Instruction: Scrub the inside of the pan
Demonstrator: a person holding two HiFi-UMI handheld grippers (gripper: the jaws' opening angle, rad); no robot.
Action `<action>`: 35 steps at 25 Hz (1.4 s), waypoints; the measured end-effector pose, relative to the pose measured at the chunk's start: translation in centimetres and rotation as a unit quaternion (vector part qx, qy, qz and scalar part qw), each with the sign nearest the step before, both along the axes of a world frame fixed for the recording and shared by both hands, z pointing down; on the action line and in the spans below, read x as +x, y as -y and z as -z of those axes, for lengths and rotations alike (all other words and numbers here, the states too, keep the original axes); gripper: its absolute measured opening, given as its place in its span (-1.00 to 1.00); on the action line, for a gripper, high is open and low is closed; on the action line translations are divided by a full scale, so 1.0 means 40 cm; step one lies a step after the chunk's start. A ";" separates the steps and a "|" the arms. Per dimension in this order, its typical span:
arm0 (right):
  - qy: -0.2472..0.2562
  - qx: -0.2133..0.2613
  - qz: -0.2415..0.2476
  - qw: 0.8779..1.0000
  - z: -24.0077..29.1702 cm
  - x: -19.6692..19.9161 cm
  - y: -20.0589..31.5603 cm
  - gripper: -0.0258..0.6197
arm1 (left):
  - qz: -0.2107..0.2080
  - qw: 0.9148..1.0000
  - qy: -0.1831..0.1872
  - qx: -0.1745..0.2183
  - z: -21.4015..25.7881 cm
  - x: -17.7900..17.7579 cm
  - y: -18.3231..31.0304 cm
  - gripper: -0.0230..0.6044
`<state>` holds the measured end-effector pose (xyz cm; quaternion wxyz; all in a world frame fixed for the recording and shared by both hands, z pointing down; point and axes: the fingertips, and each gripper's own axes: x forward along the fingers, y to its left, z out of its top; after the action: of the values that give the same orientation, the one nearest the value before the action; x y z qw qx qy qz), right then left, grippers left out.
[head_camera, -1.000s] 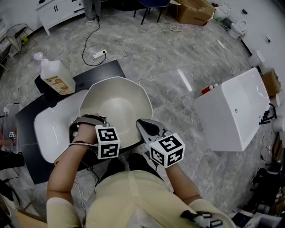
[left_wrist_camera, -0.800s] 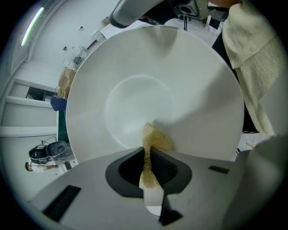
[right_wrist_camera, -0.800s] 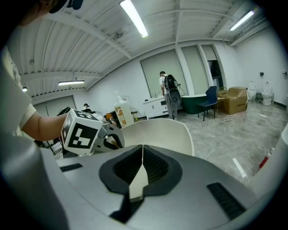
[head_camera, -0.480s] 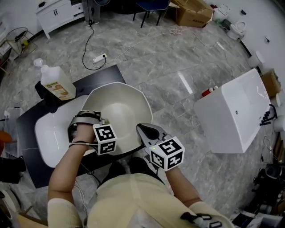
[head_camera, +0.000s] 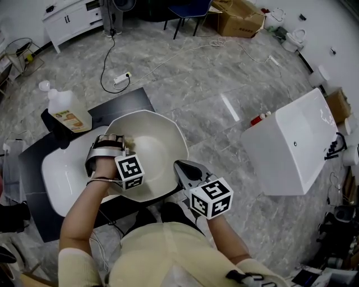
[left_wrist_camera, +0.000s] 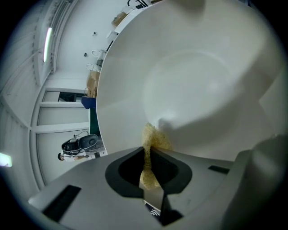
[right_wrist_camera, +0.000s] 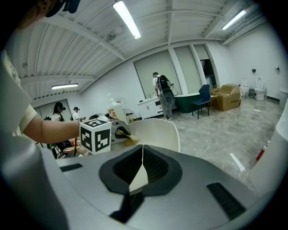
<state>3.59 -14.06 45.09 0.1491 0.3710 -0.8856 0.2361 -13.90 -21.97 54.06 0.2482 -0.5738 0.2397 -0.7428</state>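
Left claw (head_camera: 124, 140) deep inside the cream-white pan (head_camera: 162, 134), clamped shut on a yellowish scouring sponge (left_wrist_camera: 154, 140), the sponge's free end pressed against the pan's curved inner wall on its left side, a little below the rim. Right claw (head_camera: 180, 166) at the pan's near-right rim, closed to a thin line, a cream sliver of that rim pinched between the jaws. Pan itself wide, faceted at the rim, pale and bare inside, over the near-right part of a dark table (head_camera: 123, 100), its left side overlapping a white oval basin (head_camera: 59, 174) toward the table's left edge. At the table's far-left corner, upright, a translucent plastic jug (head_camera: 68, 107) with an orange label. Beyond the table's right edge, well apart on the grey marbled floor (head_camera: 207, 78), a large white box-shaped unit (head_camera: 291, 146), with a small red-topped bottle (head_camera: 259, 117) just beside its far-left corner. Farther off on the floor, past the table's far edge, a white power strip (head_camera: 122, 77) with its cable, and farther still a cardboard box (head_camera: 235, 14).
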 end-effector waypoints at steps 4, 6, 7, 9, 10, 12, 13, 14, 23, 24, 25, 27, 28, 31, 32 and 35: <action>0.000 -0.001 -0.004 1.000 0.001 0.009 0.000 -0.87 | 0.007 0.999 -0.014 0.035 0.015 0.010 0.035 -0.80; 0.001 -0.003 -0.008 1.000 -0.002 0.012 0.001 -0.87 | 0.009 0.999 -0.021 0.048 0.020 0.012 0.051 -0.80; 0.002 -0.004 -0.011 1.000 -0.005 0.013 0.003 -0.87 | 0.010 0.998 -0.024 0.054 0.022 0.013 0.059 -0.80; 0.005 -0.008 -0.014 1.000 -0.009 0.016 0.005 -0.87 | 0.009 0.997 -0.029 0.066 0.026 0.015 0.075 -0.80; 0.005 -0.009 -0.016 1.000 -0.011 0.018 0.005 -0.87 | 0.010 0.997 -0.031 0.073 0.029 0.018 0.082 -0.80; 0.005 -0.010 -0.018 1.000 -0.012 0.022 0.004 -0.87 | 0.012 0.995 -0.038 0.087 0.037 0.026 0.097 -0.80; 0.005 -0.010 -0.019 1.000 -0.012 0.024 0.004 -0.87 | 0.013 0.995 -0.042 0.094 0.041 0.029 0.104 -0.80; 0.005 -0.011 -0.020 1.000 -0.012 0.026 0.003 -0.87 | 0.014 0.994 -0.046 0.099 0.044 0.034 0.111 -0.80; 0.004 -0.012 -0.032 0.999 -0.018 0.043 -0.006 -0.87 | 0.005 0.988 -0.072 0.136 0.072 0.074 0.154 -0.80; 0.004 -0.012 -0.033 0.999 -0.017 0.046 -0.006 -0.87 | 0.006 0.988 -0.075 0.138 0.074 0.080 0.157 -0.80; 0.003 -0.012 -0.034 0.999 -0.016 0.048 -0.005 -0.87 | 0.007 0.987 -0.079 0.138 0.074 0.086 0.159 -0.80; 0.002 -0.012 -0.035 0.999 -0.016 0.049 -0.006 -0.87 | 0.009 0.986 -0.089 0.137 0.071 0.098 0.161 -0.80; 0.001 -0.012 -0.035 0.999 -0.016 0.048 -0.007 -0.87 | 0.010 0.986 -0.096 0.137 0.069 0.104 0.161 -0.80; 0.000 -0.011 -0.034 0.999 -0.015 0.045 -0.011 -0.87 | 0.022 0.982 -0.129 0.135 0.067 0.122 0.164 -0.80; -0.001 -0.011 -0.034 0.999 -0.014 0.044 -0.012 -0.87 | 0.028 0.980 -0.143 0.132 0.066 0.129 0.163 -0.80; -0.002 -0.009 -0.037 0.999 -0.013 0.048 -0.013 -0.87 | 0.046 0.974 -0.183 0.125 0.065 0.144 0.155 -0.80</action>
<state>5.52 -13.55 45.61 0.1453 0.4028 -0.8688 0.2487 -8.15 -28.17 51.45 0.2350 -0.6526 0.3979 -0.6005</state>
